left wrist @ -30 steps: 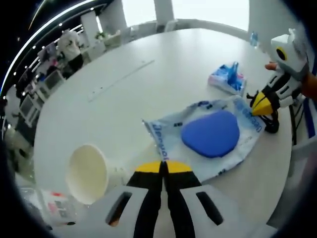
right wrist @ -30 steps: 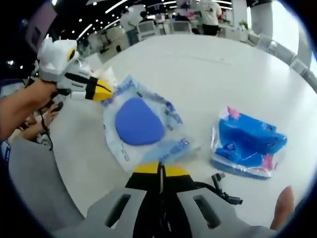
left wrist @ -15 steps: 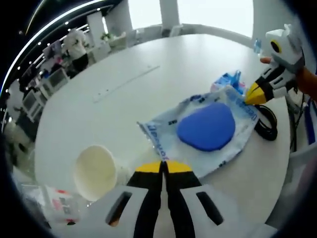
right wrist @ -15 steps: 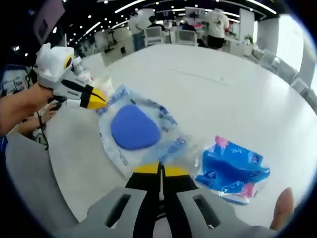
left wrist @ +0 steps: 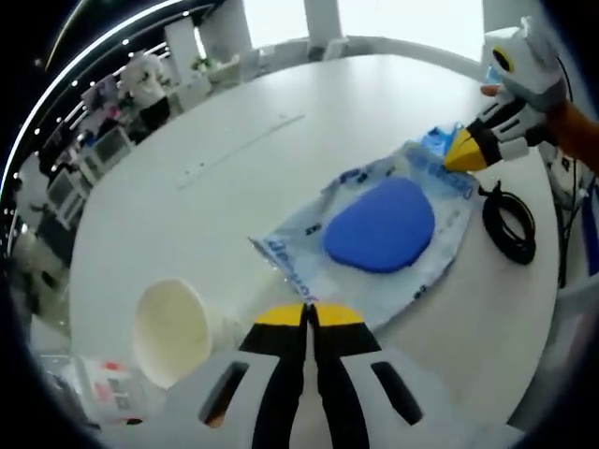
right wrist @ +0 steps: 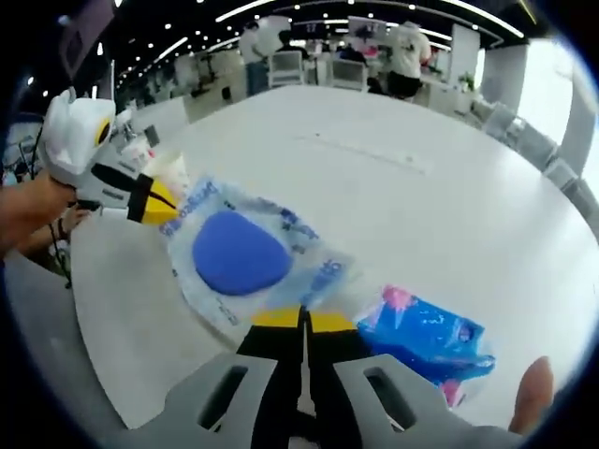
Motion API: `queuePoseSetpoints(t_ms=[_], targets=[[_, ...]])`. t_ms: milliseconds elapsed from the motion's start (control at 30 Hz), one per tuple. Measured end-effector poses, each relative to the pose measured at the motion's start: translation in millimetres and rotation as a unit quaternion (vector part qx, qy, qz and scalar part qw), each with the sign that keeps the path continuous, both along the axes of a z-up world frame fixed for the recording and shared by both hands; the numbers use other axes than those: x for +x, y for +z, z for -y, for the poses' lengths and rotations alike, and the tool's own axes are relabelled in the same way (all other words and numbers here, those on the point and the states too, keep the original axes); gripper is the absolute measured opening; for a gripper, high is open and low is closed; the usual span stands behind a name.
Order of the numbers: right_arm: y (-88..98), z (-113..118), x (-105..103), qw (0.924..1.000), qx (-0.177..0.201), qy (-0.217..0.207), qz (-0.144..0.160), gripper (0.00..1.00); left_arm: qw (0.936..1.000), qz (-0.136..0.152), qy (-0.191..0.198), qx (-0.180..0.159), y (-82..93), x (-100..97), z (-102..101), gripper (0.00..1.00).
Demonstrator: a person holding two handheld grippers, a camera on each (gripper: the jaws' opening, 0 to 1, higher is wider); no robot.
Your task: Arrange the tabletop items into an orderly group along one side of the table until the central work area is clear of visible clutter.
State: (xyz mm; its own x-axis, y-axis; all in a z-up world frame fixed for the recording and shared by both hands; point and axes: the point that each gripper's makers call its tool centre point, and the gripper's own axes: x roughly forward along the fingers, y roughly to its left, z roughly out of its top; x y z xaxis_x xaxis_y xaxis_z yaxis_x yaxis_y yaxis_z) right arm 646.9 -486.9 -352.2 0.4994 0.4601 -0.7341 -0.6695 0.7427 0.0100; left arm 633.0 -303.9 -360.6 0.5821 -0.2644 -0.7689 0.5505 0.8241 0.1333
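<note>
In the left gripper view my left gripper (left wrist: 307, 313) rises from the bottom centre, its yellow-tipped jaws pressed together on the near edge of the clear bag (left wrist: 299, 271) that holds a blue pad (left wrist: 379, 224). The bag stretches from there toward the upper right of the frame, where my right gripper (left wrist: 459, 154) pinches its far corner. Just behind that corner a bit of the blue packet (left wrist: 432, 140) peeks out. A black cable coil (left wrist: 508, 224) lies on the white table (left wrist: 234, 159) at the right, just beside the bag. At lower left a white paper cup (left wrist: 170, 329) lies on its side, mouth toward me, and a clear wrapper (left wrist: 98, 398) with red print sits below it.

In the right gripper view my right gripper (right wrist: 301, 320) comes up from the bottom centre, jaws closed on the bag (right wrist: 318, 281) edge. The pad (right wrist: 239, 253) sits left of centre. The left gripper (right wrist: 161, 204) grips the opposite corner at the left of the frame, a hand (right wrist: 33, 210) behind it. The packet (right wrist: 426, 339) lies at lower right, just beside the bag. People and chairs stand beyond the table (right wrist: 393, 187) at the top.
</note>
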Motion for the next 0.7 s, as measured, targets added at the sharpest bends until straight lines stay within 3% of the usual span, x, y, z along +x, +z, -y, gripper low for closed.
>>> queuePoseSetpoints(t_ms=[700], targets=[[-24.1,1.8,5.7,0.9998,-0.021,0.004,-0.002,0.01,0.9992,-0.017,-0.002,0.036,-20.6,-1.9,-0.8,0.00]])
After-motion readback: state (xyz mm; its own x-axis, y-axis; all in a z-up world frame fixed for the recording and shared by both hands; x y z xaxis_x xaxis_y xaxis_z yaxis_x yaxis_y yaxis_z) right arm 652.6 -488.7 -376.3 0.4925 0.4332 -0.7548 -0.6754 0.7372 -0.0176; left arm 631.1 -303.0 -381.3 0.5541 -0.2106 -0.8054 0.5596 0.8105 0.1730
